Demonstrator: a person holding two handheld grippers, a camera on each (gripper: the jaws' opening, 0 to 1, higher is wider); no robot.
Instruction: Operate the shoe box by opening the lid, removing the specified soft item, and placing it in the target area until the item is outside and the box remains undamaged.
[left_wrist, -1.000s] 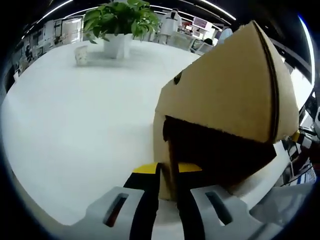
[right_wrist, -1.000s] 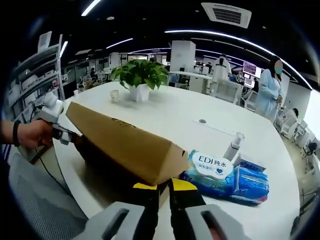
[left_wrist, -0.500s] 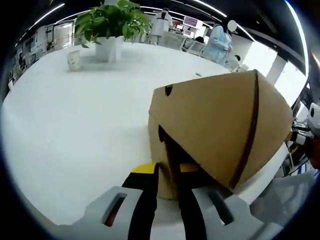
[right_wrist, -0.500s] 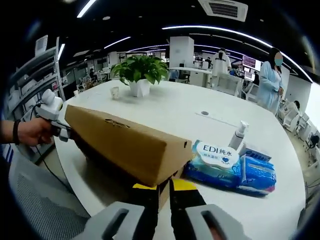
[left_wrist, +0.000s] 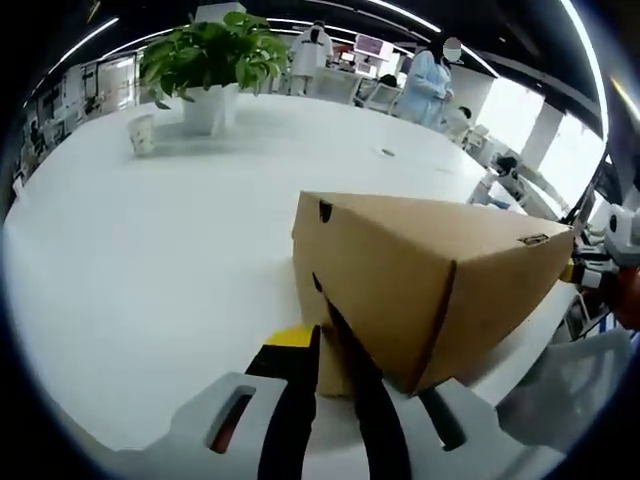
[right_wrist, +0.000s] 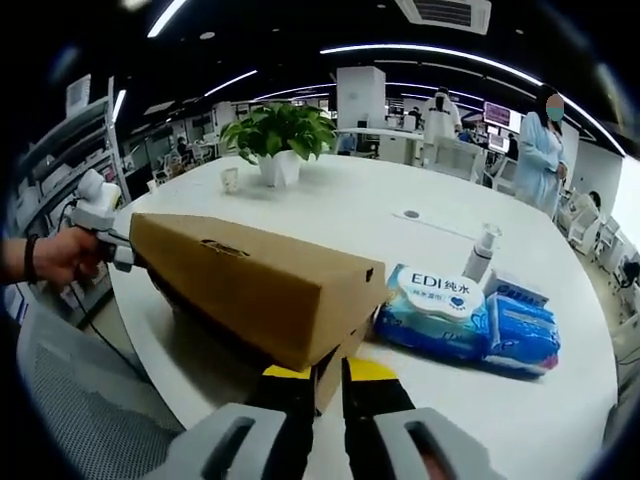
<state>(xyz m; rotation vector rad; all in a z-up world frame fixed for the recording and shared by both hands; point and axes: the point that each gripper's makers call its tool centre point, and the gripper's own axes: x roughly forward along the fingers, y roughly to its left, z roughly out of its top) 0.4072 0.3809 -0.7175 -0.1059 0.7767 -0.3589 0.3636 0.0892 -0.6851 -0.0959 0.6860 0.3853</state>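
— What are they holding there?

— One cardboard shoe box (left_wrist: 430, 275), lying on the round white worktop (left_wrist: 150, 260). The left gripper (left_wrist: 335, 375) has its jaws nearly pressed together, pinching the thin cardboard edge at the near corner of the box. The right gripper (right_wrist: 320, 385) does the same at the opposite end, jaws squeezed on a cardboard edge right under the lid (right_wrist: 250, 280).

— Is the lid up?

— Barely. From the right gripper view there's a dark gap under the lid's long side; I can't see what's inside.

— How do you reckon that box handles?

— Light, I'd say, and stiff enough to keep its shape, but corrugated card creases and tears if you twist it. Best to hold the lid's rim near the corners, as they are, and lift both ends evenly. The soft thing inside should squash easily; a pinch through its middle ought to do.

— And the rest of the worktop?

— Just right of the right jaws, near the box end, two packs of wet wipes: one pack (right_wrist: 440, 305) with a white flap, one blue pack (right_wrist: 520, 335) touching it. One pump bottle (right_wrist: 480, 250) behind them. Far ahead of the jaws, one potted plant (right_wrist: 278, 145) and one paper cup (right_wrist: 230, 180) beside it.
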